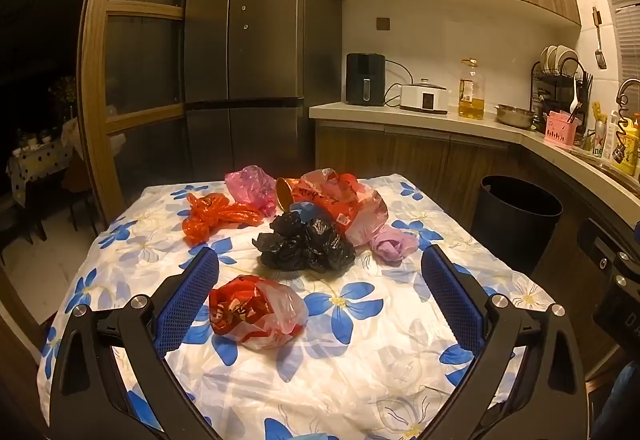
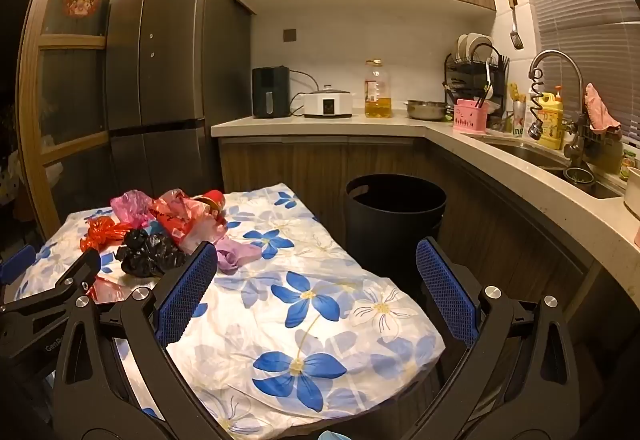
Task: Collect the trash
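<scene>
- Left gripper [image 1: 320, 304]: fingers spread wide, holding nothing; red-and-clear bag [image 1: 256, 310] lies between them on the floral tablecloth [image 1: 360, 360].
- Right gripper [image 2: 316, 296]: fingers spread, empty.
- Black bin [image 2: 394, 216] stands beside the table.

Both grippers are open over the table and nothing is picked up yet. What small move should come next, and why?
Probably ease the left gripper forward and down onto the crumpled red-and-clear plastic bag. It lies nearest, already between the open blue fingers, apart from the pile behind it. The round black trash bin stands open beside the table, ready for the drop.
</scene>
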A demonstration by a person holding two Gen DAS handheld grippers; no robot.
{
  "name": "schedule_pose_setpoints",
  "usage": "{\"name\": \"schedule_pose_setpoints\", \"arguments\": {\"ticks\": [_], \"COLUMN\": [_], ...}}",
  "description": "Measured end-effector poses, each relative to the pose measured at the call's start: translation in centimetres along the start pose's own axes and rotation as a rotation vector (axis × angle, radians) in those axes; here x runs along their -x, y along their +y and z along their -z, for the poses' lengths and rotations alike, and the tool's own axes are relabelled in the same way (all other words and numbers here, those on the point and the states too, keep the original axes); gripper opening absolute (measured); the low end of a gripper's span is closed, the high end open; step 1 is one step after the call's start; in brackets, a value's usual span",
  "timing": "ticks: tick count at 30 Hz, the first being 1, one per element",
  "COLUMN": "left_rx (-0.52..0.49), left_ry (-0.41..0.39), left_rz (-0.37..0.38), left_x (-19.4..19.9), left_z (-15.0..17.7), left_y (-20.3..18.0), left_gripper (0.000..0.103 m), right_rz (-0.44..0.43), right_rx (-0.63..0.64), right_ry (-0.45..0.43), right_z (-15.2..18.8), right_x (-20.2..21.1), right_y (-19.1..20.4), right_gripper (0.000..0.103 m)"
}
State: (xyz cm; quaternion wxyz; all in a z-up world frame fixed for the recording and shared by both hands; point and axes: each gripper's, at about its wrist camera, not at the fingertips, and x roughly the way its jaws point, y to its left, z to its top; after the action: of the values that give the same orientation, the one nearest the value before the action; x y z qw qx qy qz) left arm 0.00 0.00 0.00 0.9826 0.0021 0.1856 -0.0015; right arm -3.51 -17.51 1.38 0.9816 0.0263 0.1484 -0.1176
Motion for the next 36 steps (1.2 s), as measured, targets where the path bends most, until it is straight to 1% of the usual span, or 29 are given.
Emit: {"name": "schedule_pose_setpoints", "arguments": {"ticks": [19,36], "left_rx": [0.002,0.003], "left_ry": [-0.009,-0.013], "left_rz": [0.003,0.003], "left_x": [0.46,0.53], "left_z": [-0.91,-0.73], "left_y": [-0.43,-0.38], "left_gripper": [0.098,0.098], "right_rz": [-0.001,-0.001], "right_rx": [-0.001,-0.002], "right_ry": [-0.001,-0.001], "right_z": [-0.03,-0.02], "right_x": [0.00,0.01], "right_y": [-0.06,-0.04], "right_gripper": [0.098,0.098]}}
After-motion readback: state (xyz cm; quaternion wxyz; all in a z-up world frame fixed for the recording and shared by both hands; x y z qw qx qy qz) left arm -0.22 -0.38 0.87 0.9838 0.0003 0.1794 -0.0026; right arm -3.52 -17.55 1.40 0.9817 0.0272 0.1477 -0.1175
